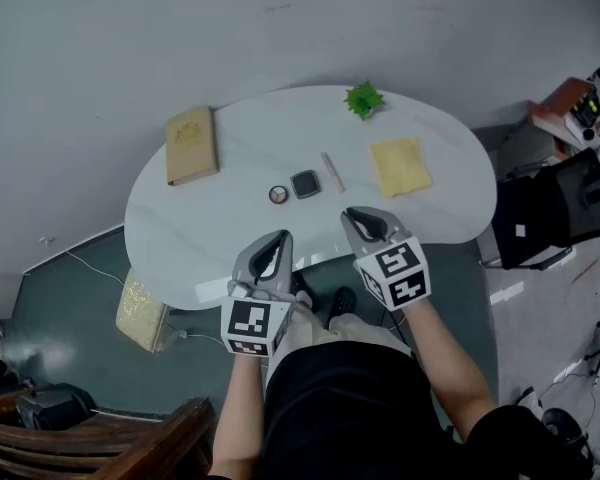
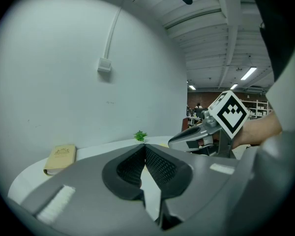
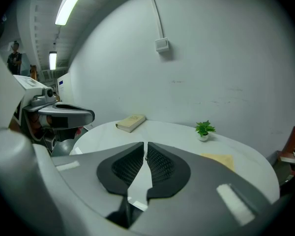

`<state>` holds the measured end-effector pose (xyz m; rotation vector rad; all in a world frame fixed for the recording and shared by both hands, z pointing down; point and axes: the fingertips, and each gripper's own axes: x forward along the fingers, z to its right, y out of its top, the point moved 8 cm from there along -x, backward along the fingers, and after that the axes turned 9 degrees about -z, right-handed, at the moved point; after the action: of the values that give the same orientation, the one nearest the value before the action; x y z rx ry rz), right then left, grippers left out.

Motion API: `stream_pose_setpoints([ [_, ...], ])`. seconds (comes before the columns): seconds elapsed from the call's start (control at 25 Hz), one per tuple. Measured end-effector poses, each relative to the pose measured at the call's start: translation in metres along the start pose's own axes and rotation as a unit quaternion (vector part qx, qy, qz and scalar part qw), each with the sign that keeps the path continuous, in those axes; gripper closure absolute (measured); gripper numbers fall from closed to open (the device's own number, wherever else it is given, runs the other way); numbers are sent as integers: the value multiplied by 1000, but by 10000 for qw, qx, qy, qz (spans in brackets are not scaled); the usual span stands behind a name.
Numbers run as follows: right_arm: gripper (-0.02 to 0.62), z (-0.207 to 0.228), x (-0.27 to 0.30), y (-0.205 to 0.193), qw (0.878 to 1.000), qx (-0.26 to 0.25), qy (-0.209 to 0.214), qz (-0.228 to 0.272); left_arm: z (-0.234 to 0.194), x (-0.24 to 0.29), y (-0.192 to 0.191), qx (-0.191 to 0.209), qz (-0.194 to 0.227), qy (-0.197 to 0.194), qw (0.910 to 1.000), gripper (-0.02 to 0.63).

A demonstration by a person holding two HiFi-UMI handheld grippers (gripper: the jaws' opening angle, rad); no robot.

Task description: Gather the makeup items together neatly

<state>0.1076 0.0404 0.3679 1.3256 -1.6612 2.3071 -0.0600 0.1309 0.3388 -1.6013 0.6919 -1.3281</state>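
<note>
The left tongs [image 2: 145, 149] are shut tight and the right tongs [image 3: 145, 149] stand a crack apart, both empty, while the square case [image 1: 305, 184], round pot [image 1: 278, 194] and maybe a pencil [image 1: 332, 171] lie mid-frame on the counter [image 1: 220, 248], likely light, hard and best pinched by their sides.

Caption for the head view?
Left gripper and right gripper hover at the white table, short of its round compact, square compact and pencil.

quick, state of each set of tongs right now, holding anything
left tongs: closed, tips together, empty
right tongs: barely open, thin gap between the tips, nothing in it
</note>
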Motion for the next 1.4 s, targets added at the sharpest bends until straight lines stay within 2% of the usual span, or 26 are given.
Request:
stream_pose_setpoints([
  [0.32,575,-9,-21,23,9991,-24,240,335,-9,-7,9,-92,74,101,9999,607],
  [0.68,584,-12,-39,46,9977,-122,196,636,-21,-17,28,-116,320,154,9993,607],
  [1.4,586,-17,-59,47,9961,-142,171,850,-20,-22,32,-9,350,79,9994,607],
])
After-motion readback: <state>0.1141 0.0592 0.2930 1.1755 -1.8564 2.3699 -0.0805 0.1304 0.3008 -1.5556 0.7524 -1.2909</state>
